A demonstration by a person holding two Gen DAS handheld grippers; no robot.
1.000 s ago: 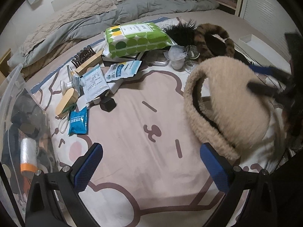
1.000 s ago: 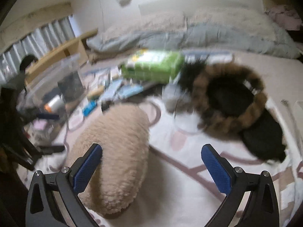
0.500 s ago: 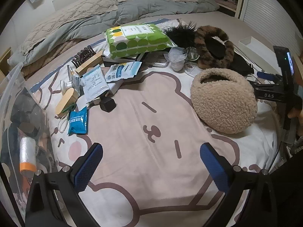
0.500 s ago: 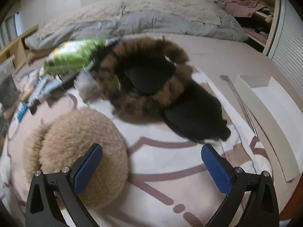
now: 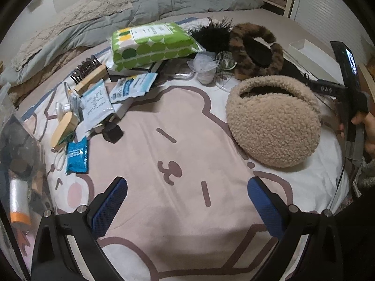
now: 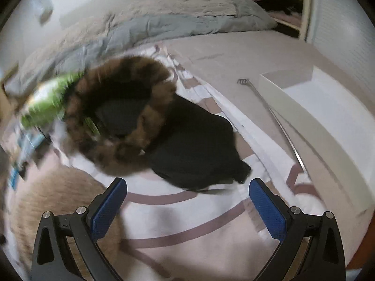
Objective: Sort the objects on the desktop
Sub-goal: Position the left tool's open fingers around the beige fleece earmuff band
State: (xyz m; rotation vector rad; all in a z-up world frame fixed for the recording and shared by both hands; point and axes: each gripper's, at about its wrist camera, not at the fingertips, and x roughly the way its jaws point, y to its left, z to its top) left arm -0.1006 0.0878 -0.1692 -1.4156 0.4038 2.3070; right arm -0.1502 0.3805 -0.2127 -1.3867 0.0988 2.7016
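The left tongs point(image 5: 187, 201) hang at the bottom of the left wrist view with their blue pads wide apart and nothing between them, above the pink bear-print blanket point(image 5: 178, 229) spread on the bed. They look to be waiting their turn, since nothing lies within their span. The things to sort sit higher in that frame: a round beige teddy-fleece bag point(image 5: 273, 126) at the right with its opening turned toward the top, where the person's hand point(image 5: 365, 128) and gripper handle are just beside it. A green dotted tissue pack point(image 5: 152, 44) lies at upper centre over a pile of white and blue sachets point(image 5: 131, 87), a wooden-backed brush point(image 5: 64, 130) and a small black cube point(image 5: 113, 133) toward the left. A clear plastic bin point(image 5: 21, 164) stands at the far left edge, likely one destination for small items.

In the right wrist view, blurred by motion, the right tongs point(image 6: 187, 201) are also apart and empty, aimed at a brown fur-trimmed black bag point(image 6: 131, 117) at centre, probably the next pick. A white shallow tray point(image 6: 328, 121) lies at the right, beside a thin metal rod point(image 6: 269, 110).
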